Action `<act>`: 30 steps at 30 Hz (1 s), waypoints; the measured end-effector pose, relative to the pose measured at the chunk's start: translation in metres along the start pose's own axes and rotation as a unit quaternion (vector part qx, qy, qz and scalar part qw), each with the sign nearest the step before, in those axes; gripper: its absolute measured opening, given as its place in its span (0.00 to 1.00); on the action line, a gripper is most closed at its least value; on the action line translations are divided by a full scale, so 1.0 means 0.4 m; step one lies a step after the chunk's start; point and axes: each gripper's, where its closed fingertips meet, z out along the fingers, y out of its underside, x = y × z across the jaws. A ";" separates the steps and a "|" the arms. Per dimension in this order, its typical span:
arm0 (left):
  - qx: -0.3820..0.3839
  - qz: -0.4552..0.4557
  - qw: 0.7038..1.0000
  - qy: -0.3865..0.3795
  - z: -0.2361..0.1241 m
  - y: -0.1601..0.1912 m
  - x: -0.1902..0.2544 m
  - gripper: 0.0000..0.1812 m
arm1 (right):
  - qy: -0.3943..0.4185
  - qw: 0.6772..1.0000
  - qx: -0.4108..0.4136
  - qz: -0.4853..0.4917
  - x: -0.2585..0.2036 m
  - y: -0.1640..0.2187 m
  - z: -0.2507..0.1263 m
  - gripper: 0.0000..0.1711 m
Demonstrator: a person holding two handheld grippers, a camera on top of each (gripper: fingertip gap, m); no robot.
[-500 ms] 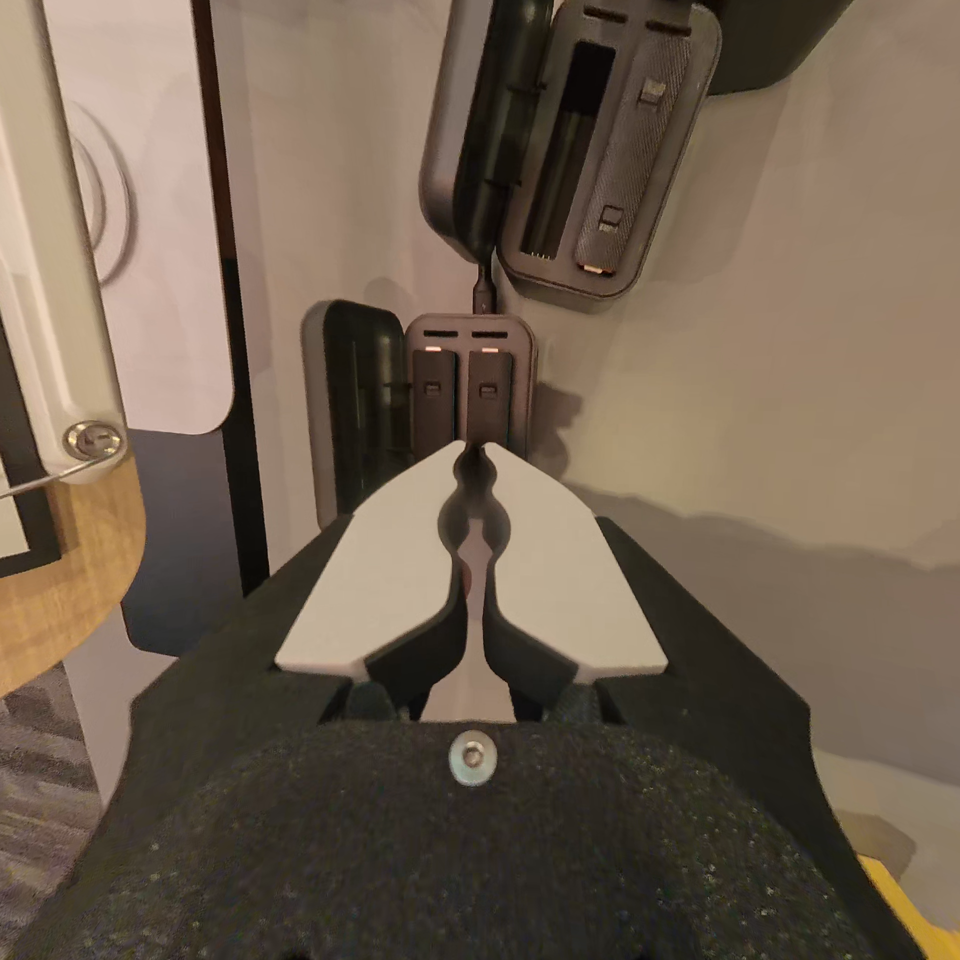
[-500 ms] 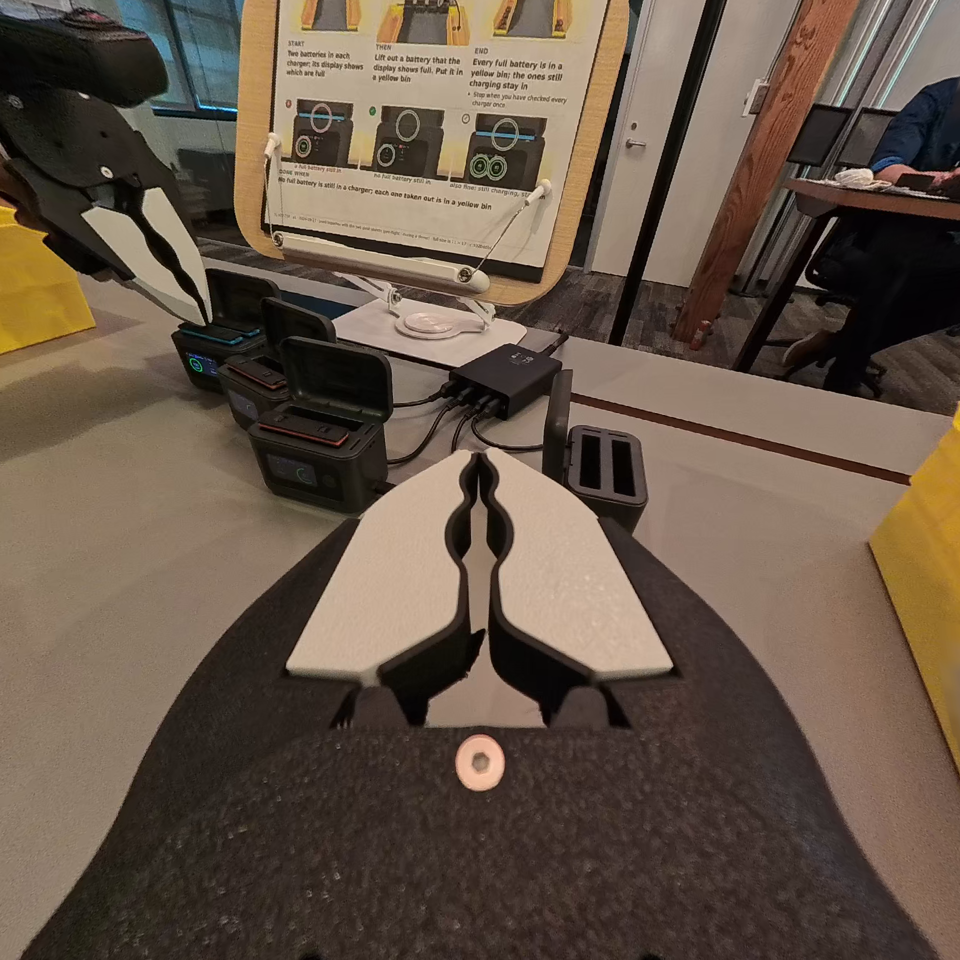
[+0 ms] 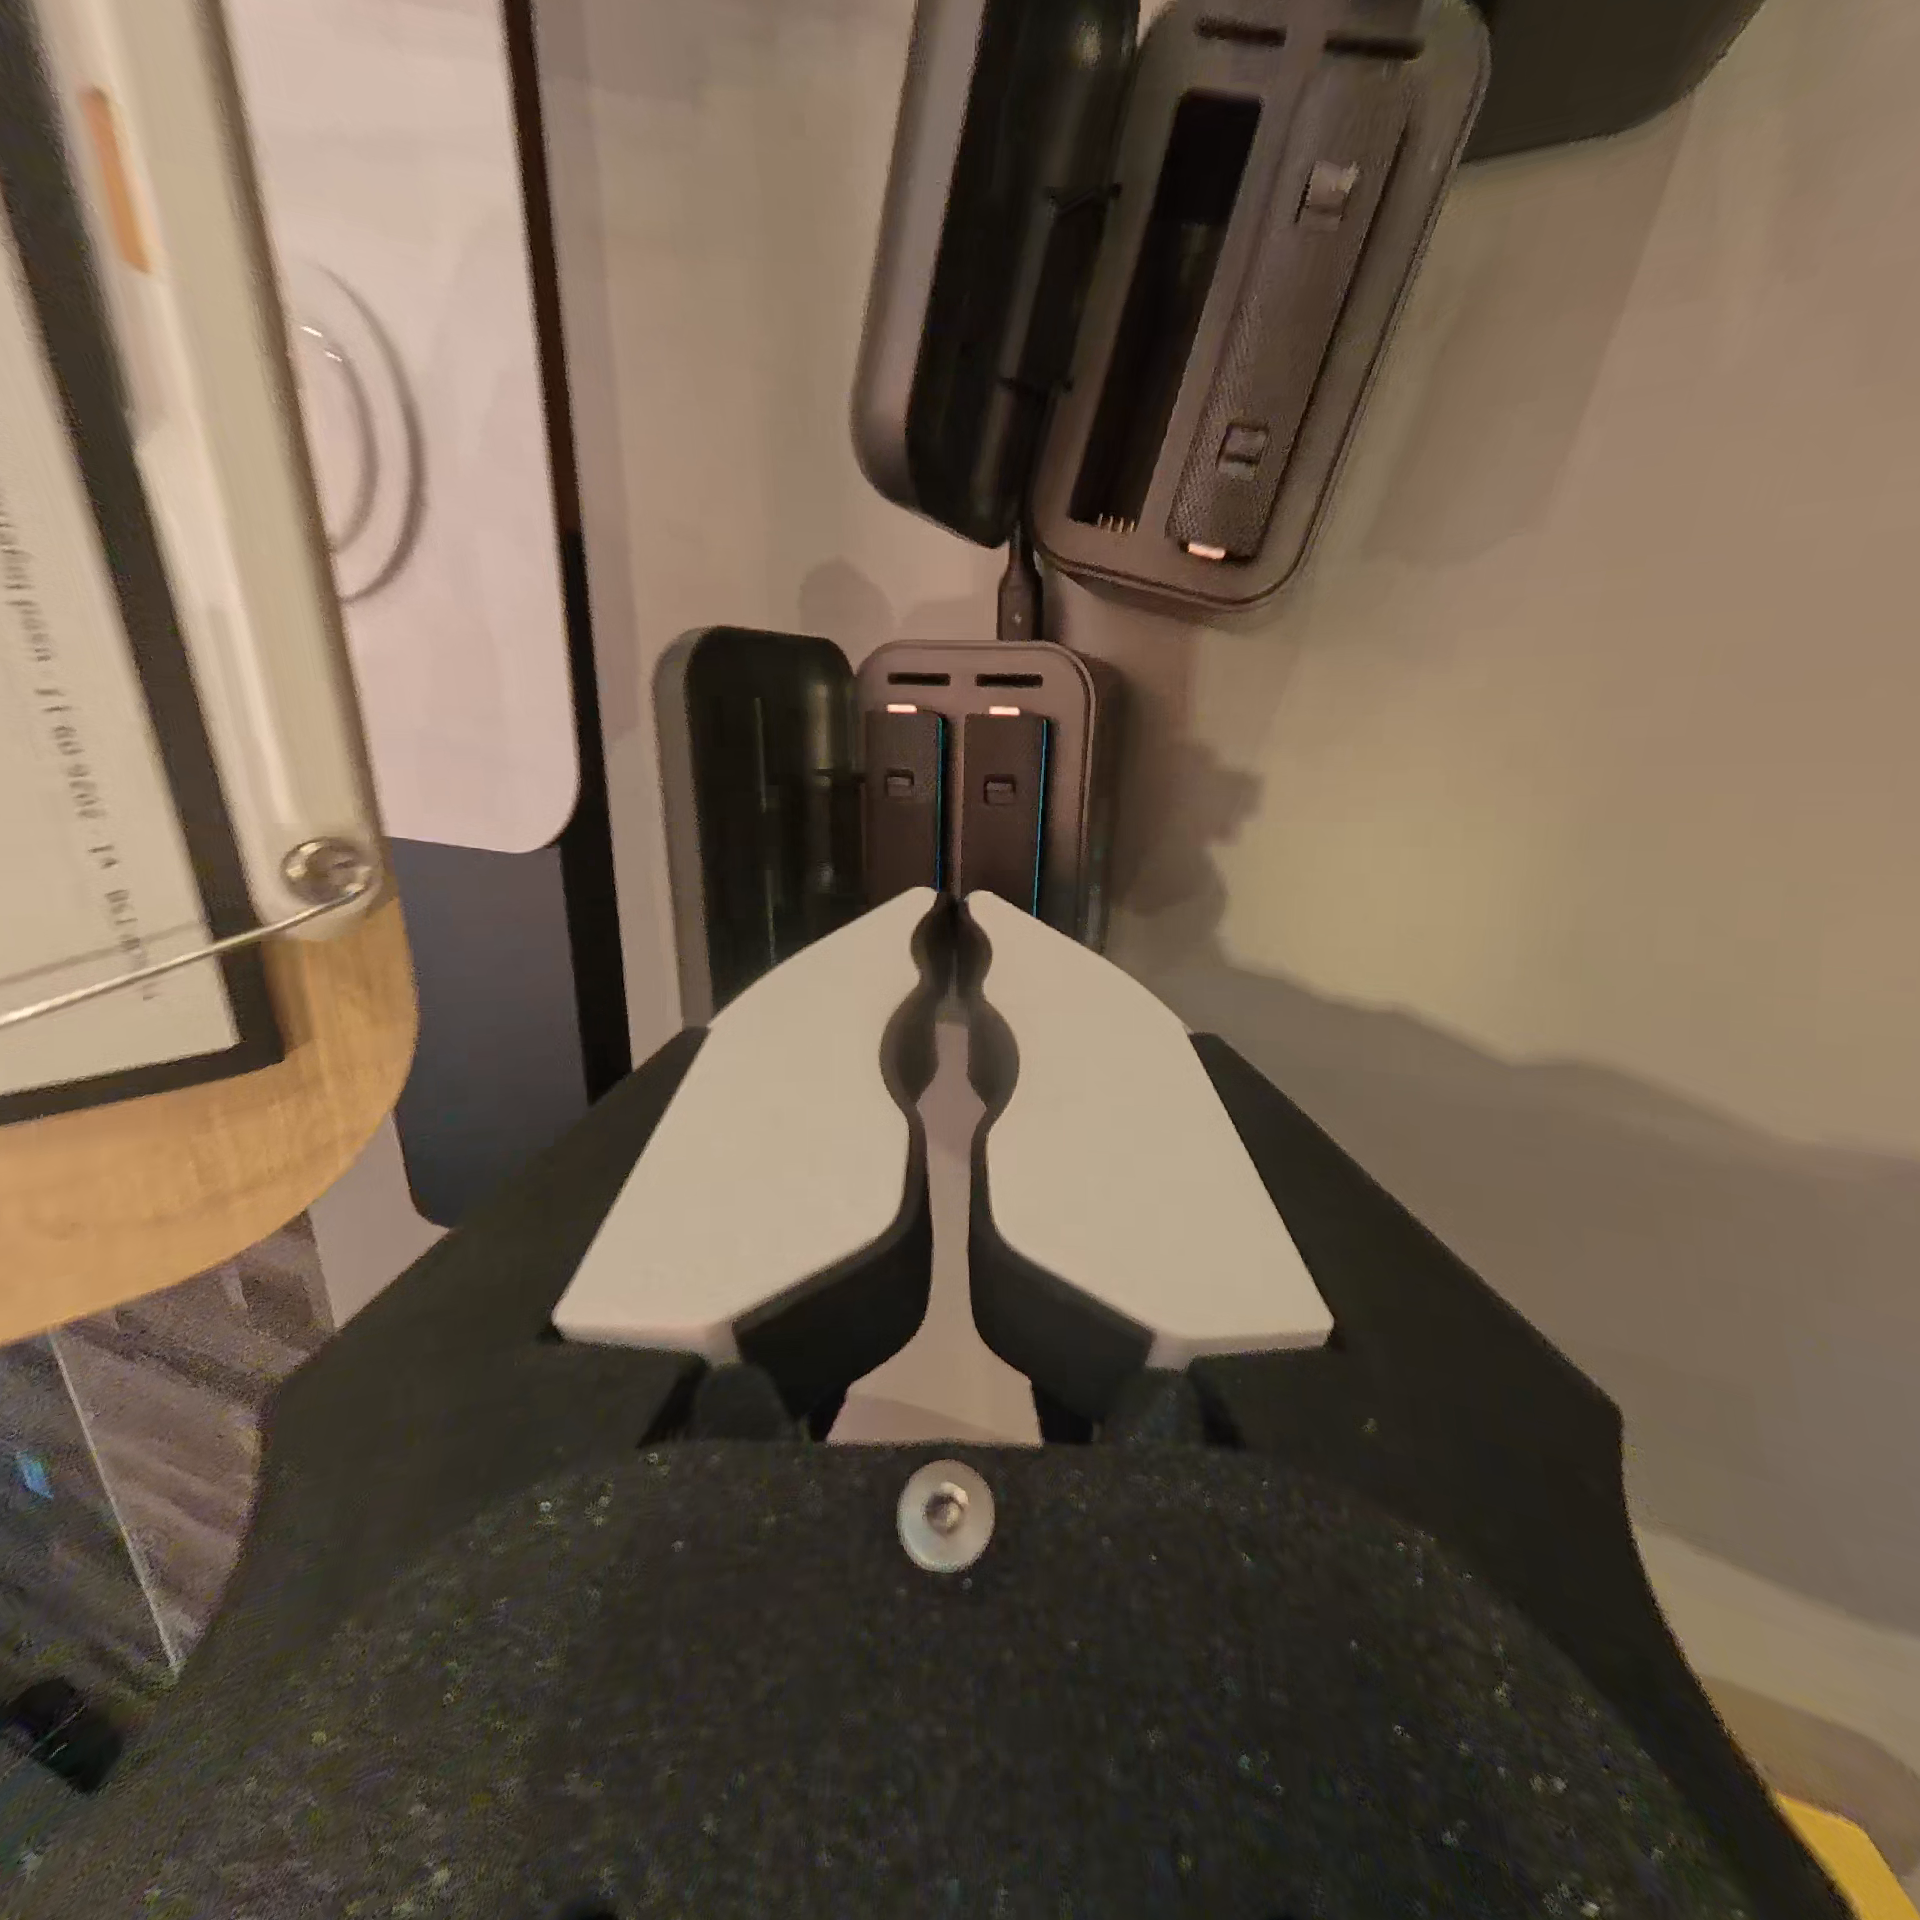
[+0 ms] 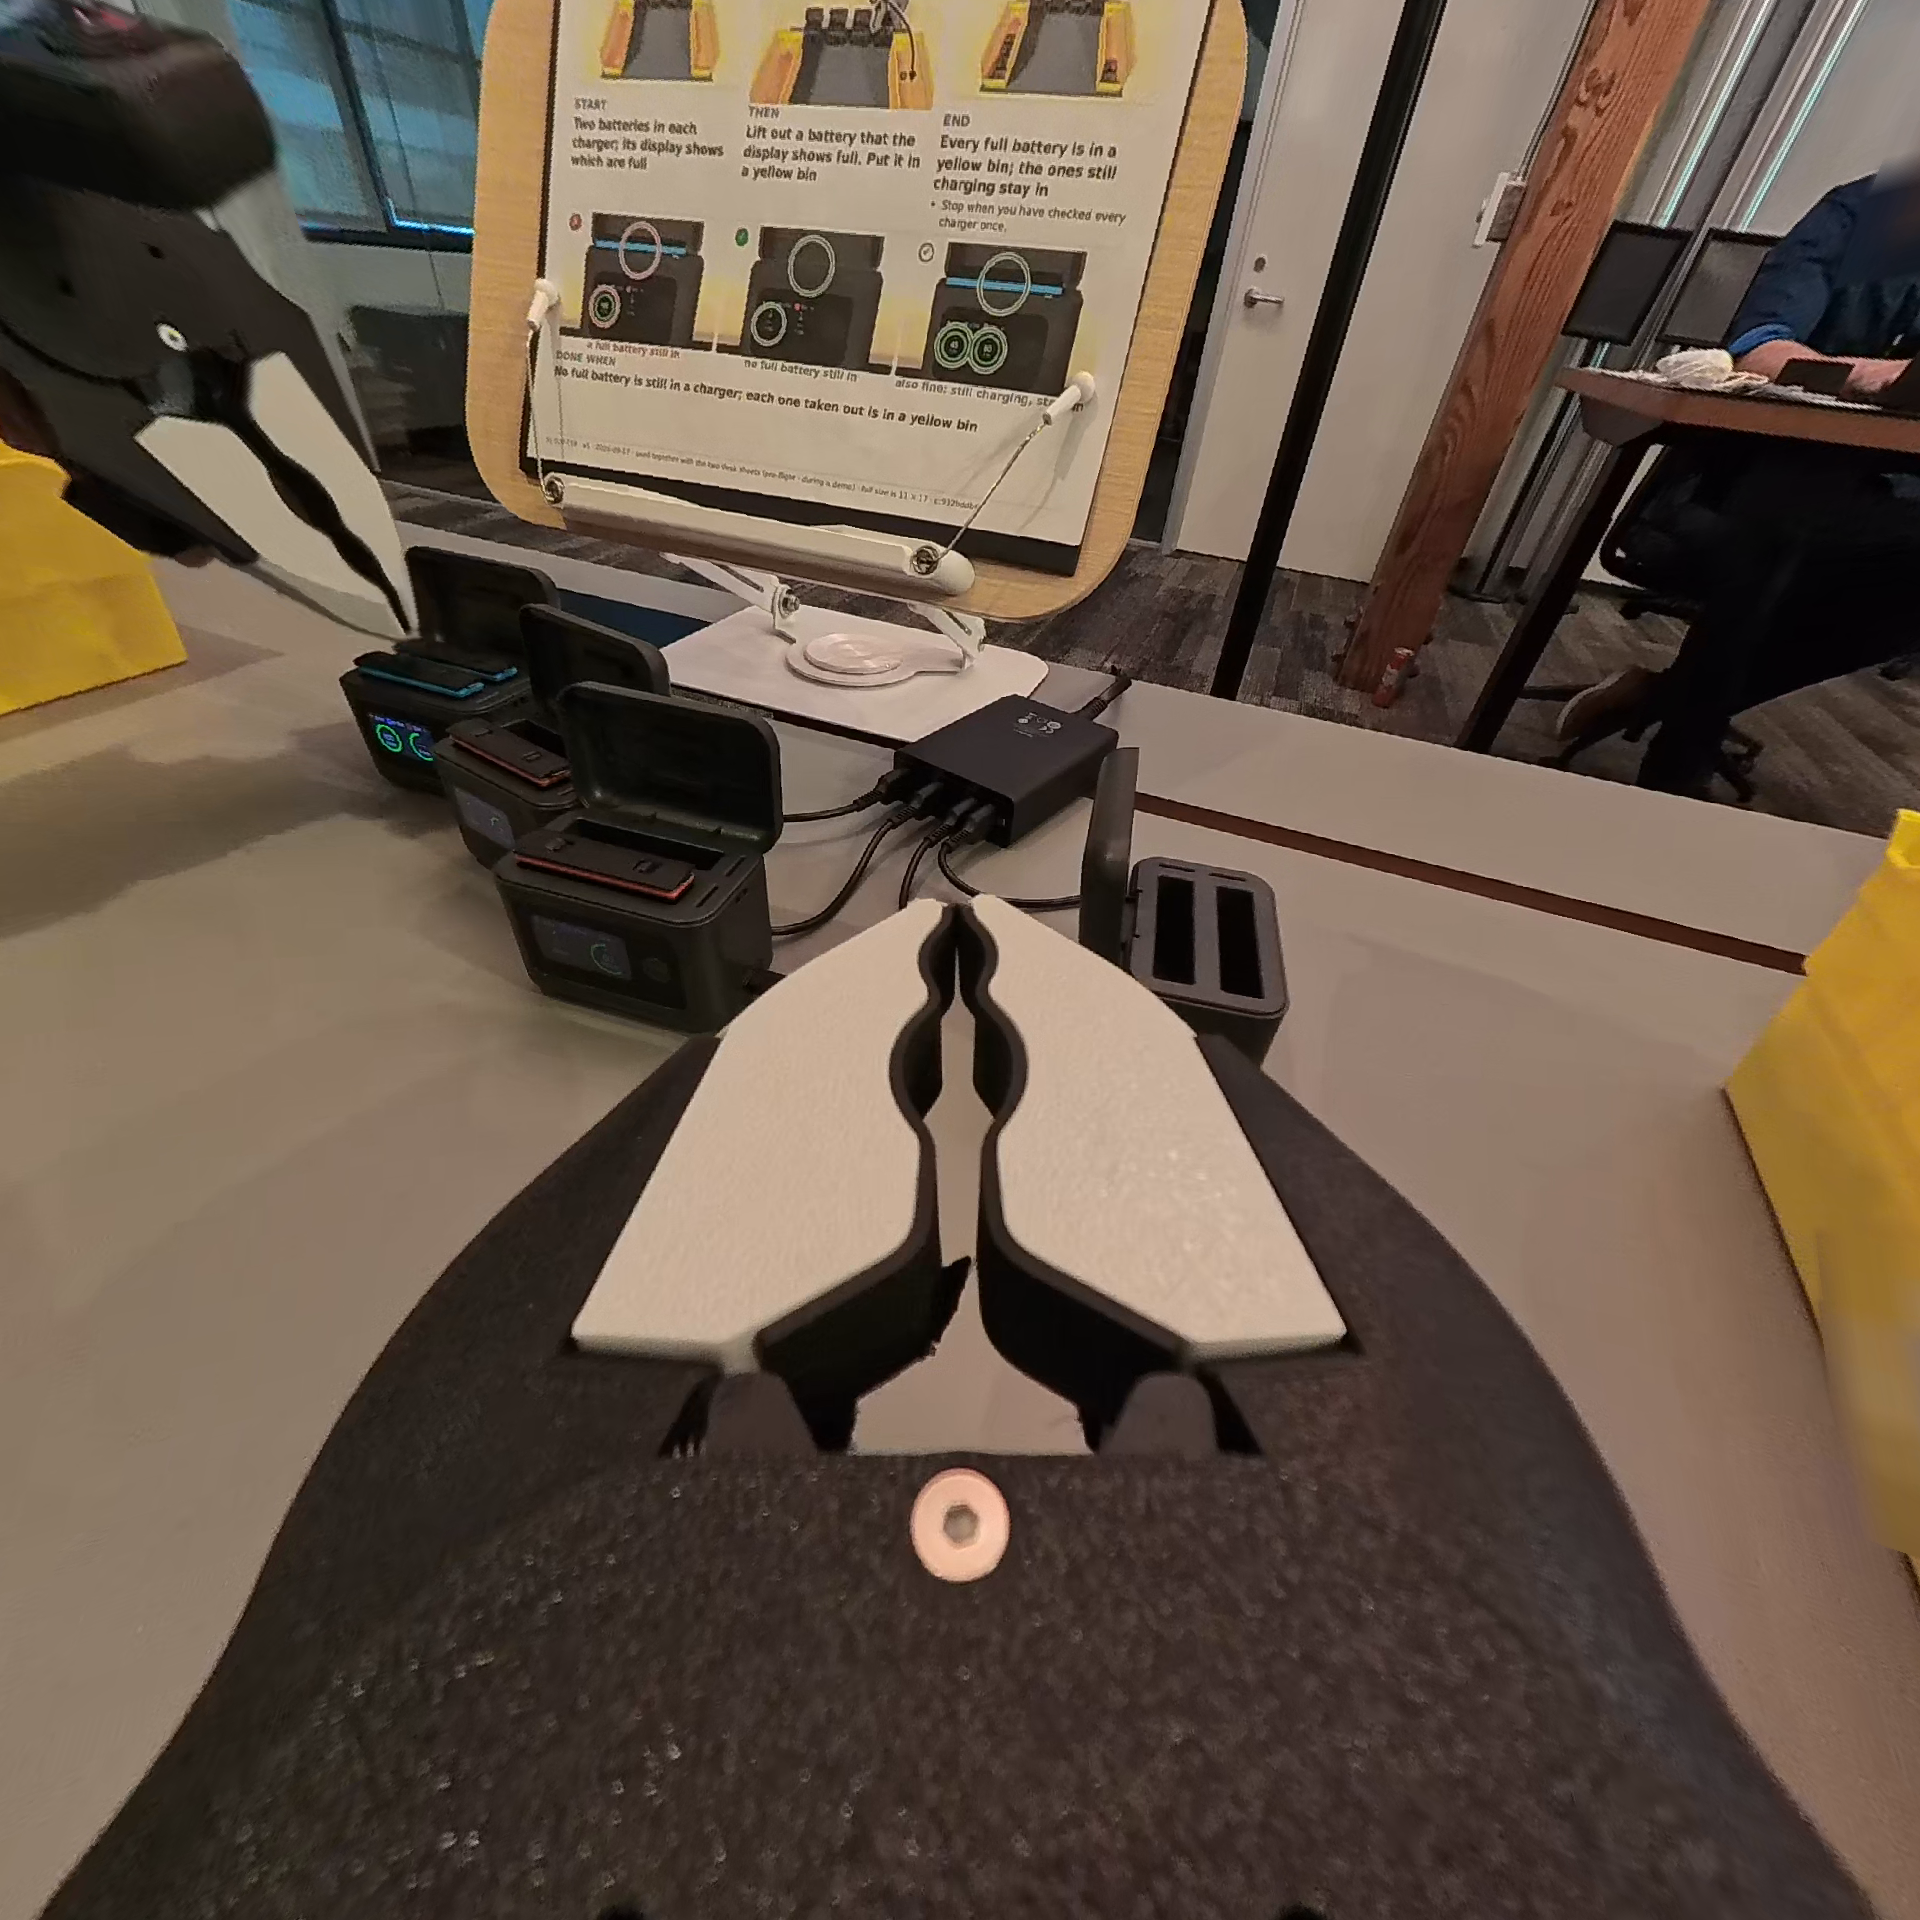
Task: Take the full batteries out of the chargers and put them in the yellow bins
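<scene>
Hovering closed over the far dark-grey open-lidded charger (image 3: 977, 790), left gripper (image 3: 952, 906) holds nothing; two blue-edged black batteries (image 3: 1000, 800) sit seated. Next: open, straddle one. Right gripper (image 4: 954, 914) closed, idle.

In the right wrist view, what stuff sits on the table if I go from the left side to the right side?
Yellow bin → charger with green rings on its screen → charger with one orange-edged battery → black power hub → empty charger → second yellow bin.
</scene>
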 end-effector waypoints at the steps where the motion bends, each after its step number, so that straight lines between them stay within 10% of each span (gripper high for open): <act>1: 0.015 -0.006 1.000 -0.012 -0.018 -0.005 -0.005 0.00 | 0.000 1.000 0.000 0.000 0.000 0.000 0.000 0.00; 16: -0.006 -0.194 0.972 -0.129 -0.354 0.361 -0.014 0.30 | -0.004 1.000 -0.001 -0.006 -0.009 0.002 -0.001 0.00; 30: -0.148 -0.141 0.968 -0.145 -0.267 0.631 0.066 0.26 | -0.007 1.000 -0.008 -0.017 -0.015 0.014 0.004 0.00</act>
